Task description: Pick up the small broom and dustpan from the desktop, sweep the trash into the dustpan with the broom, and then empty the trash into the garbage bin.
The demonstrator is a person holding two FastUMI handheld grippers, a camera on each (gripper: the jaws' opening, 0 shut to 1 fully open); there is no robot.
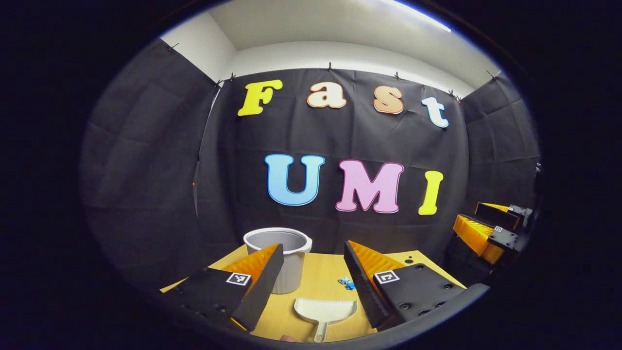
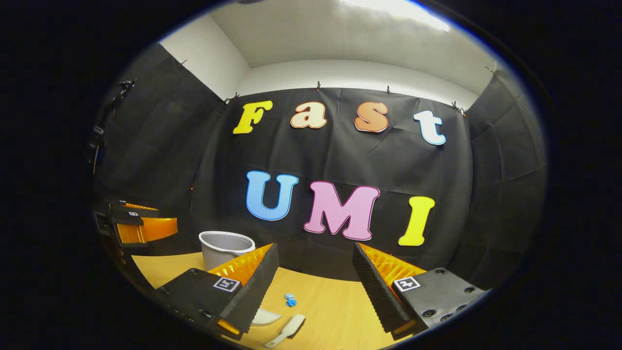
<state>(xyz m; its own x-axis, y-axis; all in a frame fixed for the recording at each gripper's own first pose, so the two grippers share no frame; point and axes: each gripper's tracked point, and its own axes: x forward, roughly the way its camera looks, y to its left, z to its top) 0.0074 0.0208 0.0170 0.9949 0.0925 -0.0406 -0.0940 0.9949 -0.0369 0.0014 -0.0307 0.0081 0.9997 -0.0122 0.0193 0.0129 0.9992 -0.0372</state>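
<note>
You're holding both claws gaping: left claw hovering over the dustpan, right claw above the broom

Matt pale wood-grain desktop, smooth white plastic dustpan, ribbed grey plastic garbage bin.

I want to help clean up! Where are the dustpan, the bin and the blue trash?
dustpan point(image 1: 326, 311): left gripper view, on its white scoop.
bin point(image 1: 291, 272): left gripper view, on its grey side wall.
blue trash point(image 2: 290, 300): right gripper view, on the crumpled scrap.
</note>
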